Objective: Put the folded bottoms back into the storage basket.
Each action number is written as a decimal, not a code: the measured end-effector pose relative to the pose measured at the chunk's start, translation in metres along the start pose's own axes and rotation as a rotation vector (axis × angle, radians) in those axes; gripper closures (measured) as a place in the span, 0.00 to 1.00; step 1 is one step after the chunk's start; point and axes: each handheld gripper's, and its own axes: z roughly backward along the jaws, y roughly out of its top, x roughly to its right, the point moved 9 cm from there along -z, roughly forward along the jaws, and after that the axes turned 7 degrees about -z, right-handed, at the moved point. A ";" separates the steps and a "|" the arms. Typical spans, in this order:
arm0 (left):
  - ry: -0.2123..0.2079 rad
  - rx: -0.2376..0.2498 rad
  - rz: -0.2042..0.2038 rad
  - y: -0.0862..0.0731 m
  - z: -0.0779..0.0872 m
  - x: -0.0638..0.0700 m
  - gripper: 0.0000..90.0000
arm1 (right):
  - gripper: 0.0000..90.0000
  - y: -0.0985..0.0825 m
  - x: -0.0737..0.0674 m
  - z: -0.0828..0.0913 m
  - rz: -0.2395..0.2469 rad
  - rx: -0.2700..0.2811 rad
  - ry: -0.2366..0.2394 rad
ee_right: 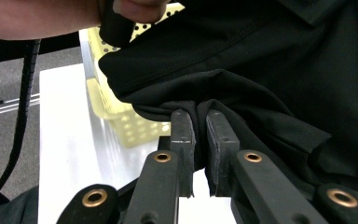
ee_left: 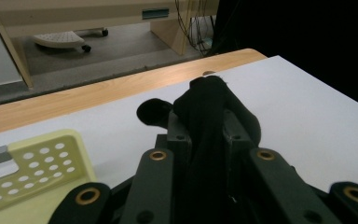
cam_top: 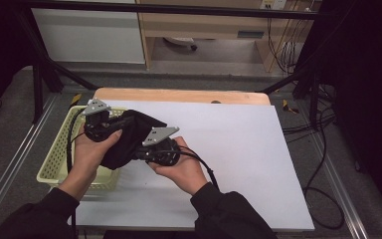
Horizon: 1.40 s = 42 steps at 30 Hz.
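Black garment is held bunched above the white table, just right of the yellow basket. L gripper is clamped tight on a fold; R gripper is likewise pinched shut on an edge. Step judged: cloth lifted out of basket. Next, it's prob. to be carried away from basket and spread flat, w/ both grips kept.

A light wooden table carries a large white sheet that covers nearly all of its top, leaving a bare wood strip along the far edge; a pale yellow perforated plastic basket sits at the table's left side, overlapping the sheet's left edge.
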 end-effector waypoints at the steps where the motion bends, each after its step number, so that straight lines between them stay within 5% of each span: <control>1: 0.002 0.002 0.004 0.000 0.002 -0.003 0.87 | 0.93 0.002 -0.001 -0.002 -0.001 0.001 0.001; 5: -0.010 0.016 0.044 -0.001 0.009 -0.014 0.87 | 0.93 0.007 -0.001 -0.009 0.009 0.001 0.003; 26: 0.067 0.015 0.070 -0.008 0.027 -0.056 0.87 | 0.93 0.032 -0.005 -0.044 0.030 0.013 0.010; 42: 0.083 0.017 0.089 -0.012 0.032 -0.068 0.87 | 0.93 0.039 -0.010 -0.056 0.038 0.017 0.018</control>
